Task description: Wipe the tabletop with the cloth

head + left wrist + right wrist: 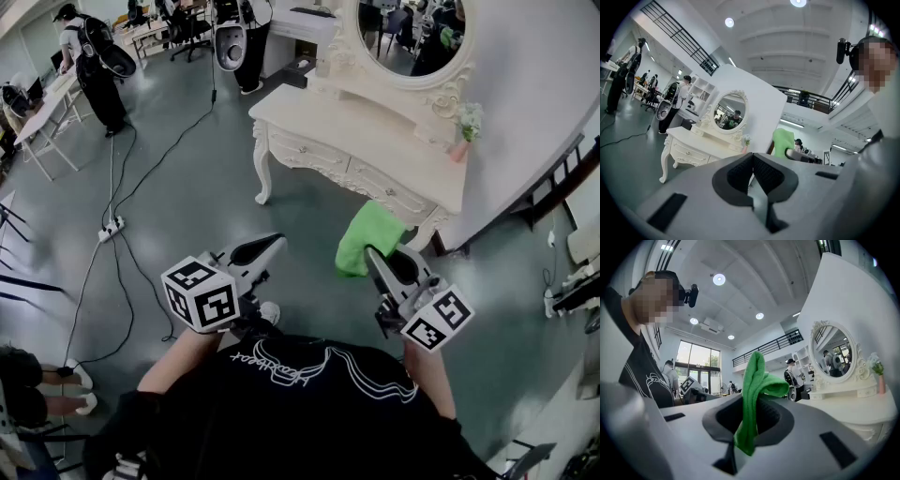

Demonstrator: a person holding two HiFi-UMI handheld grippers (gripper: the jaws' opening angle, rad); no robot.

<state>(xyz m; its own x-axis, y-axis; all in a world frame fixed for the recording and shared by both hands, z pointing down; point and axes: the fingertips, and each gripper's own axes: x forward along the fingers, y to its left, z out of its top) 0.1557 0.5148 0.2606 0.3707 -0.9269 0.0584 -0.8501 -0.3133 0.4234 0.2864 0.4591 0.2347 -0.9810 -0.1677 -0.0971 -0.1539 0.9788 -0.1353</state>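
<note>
A green cloth (367, 238) hangs from my right gripper (372, 253), which is shut on it; in the right gripper view the cloth (752, 397) stands up between the jaws and folds over. The white dressing table (361, 127) with its oval mirror (410, 37) stands ahead of me, its tabletop (862, 404) to the right in the right gripper view. My left gripper (277, 242) is held at the left, short of the table, jaws shut on nothing. The table (696, 140) and cloth (783, 142) show beyond its jaws (752, 159).
A small pink vase with flowers (464, 131) stands on the table's right end. Cables and a power strip (111, 228) lie on the grey floor at left. People (89, 61) and desks are at the back left. A dark rack (553, 178) stands to the right.
</note>
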